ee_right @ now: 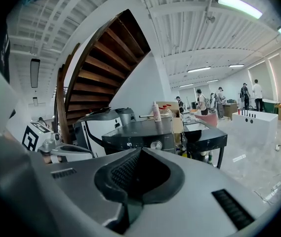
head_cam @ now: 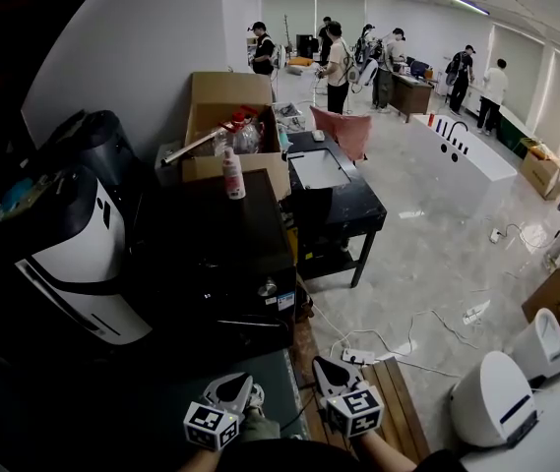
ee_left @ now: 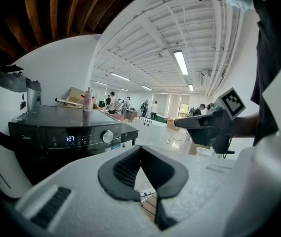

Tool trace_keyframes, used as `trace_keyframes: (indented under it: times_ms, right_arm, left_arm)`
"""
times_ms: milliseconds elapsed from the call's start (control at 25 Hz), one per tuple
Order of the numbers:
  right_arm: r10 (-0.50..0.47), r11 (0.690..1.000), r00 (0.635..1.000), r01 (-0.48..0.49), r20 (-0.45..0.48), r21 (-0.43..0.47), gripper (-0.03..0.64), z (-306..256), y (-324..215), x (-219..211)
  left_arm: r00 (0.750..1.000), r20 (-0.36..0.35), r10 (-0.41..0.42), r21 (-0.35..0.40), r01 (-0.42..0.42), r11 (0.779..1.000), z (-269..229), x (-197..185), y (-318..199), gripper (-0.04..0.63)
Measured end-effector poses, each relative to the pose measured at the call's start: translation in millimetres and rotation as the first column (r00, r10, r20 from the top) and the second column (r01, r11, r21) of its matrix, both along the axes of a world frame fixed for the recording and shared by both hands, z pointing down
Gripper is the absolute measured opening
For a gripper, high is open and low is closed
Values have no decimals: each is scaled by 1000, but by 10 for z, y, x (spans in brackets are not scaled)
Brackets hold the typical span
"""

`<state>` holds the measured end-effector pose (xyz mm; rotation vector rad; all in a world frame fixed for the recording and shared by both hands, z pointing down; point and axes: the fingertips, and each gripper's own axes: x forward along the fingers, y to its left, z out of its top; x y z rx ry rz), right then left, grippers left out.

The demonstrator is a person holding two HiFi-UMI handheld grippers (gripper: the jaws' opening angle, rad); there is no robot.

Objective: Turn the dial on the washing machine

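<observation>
**Both grippers clenched empty, short of the dial**

Held low and side by side: left gripper (head_cam: 230, 386) and right gripper (head_cam: 329, 370), jaws pressed together on nothing. Ahead and well apart from both: small round silver dial (ee_left: 107, 136) on the front panel of the black washing machine (head_cam: 211, 254), just right of the lit blue display (ee_left: 70, 138). Upright on the lid: pink-and-white bottle (head_cam: 232, 175).

Washing machine (ee_left: 56, 127) panel symbols too small to read, bottle (head_cam: 232, 175) label illegible, person's right forearm (head_cam: 386, 450) cut off at bottom edge
</observation>
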<state>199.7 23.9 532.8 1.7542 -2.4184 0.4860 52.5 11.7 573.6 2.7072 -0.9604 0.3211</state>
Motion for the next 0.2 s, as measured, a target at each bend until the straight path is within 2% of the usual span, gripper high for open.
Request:
trace_keyframes:
  times_ms: [200]
  right_arm:
    - [6,1000,1000,-6,3,-6,-2,21,-28,13]
  left_arm:
    - [1000,-8,-8,-1,8,1000,2,-1,-53,11]
